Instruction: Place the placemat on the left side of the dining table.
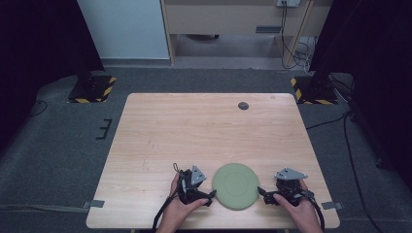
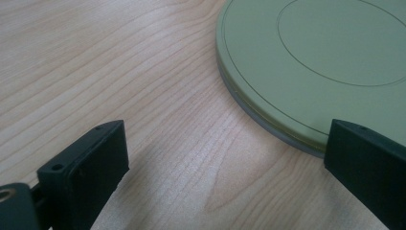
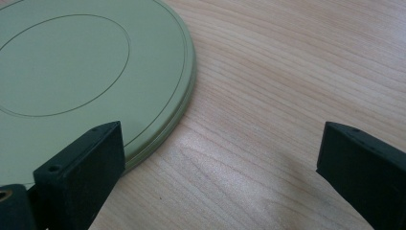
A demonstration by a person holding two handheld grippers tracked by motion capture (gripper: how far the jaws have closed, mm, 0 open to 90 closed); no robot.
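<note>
A round, flat, pale green disc (image 1: 235,186) lies on the wooden table (image 1: 204,131) near the front edge, between the two hands. My left gripper (image 1: 212,194) rests just left of it, open, with its right jaw over the disc's rim (image 2: 268,115) and bare wood between the jaws. My right gripper (image 1: 261,191) sits just right of the disc, open too; its left jaw overlaps the disc (image 3: 91,81) edge. The disc shows a thin engraved inner ring and a stacked double rim. Neither gripper holds anything.
A small dark round spot (image 1: 243,106) marks the table's far side. Grey carpet surrounds the table, with yellow-black striped stand bases (image 1: 91,90) at the far left and far right, and cables (image 1: 291,48) on the floor behind.
</note>
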